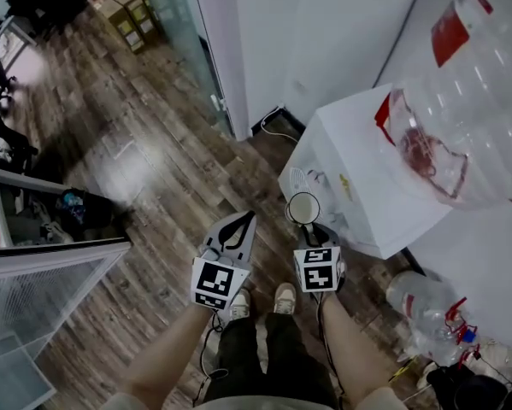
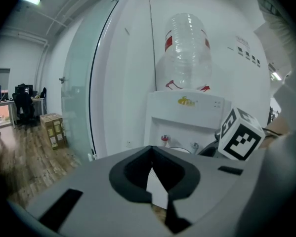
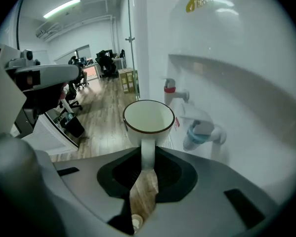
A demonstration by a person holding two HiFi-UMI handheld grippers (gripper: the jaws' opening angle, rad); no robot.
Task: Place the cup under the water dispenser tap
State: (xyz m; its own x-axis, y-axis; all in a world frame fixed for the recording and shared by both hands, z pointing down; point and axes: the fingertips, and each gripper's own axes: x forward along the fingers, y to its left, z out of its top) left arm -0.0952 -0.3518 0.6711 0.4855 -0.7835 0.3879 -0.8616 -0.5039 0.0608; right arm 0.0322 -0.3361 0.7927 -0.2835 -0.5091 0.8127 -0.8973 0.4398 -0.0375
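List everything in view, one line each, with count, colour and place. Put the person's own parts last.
cup: one, white with a dark rim, in front of the taps
water dispenser: one, white, against the wall
red tap: one, in the dispenser's recess
blue tap: one, beside the red one
bottle: one, clear with a red label, on top of the dispenser
spare bottle: one, clear, on the floor beside the dispenser
cardboard boxes: at least two, brown, far down the room
floor: brown wood planks
left gripper: grey, jaws together, empty
right gripper: grey, shut on the cup's handle
shoes: two, light, below the grippers
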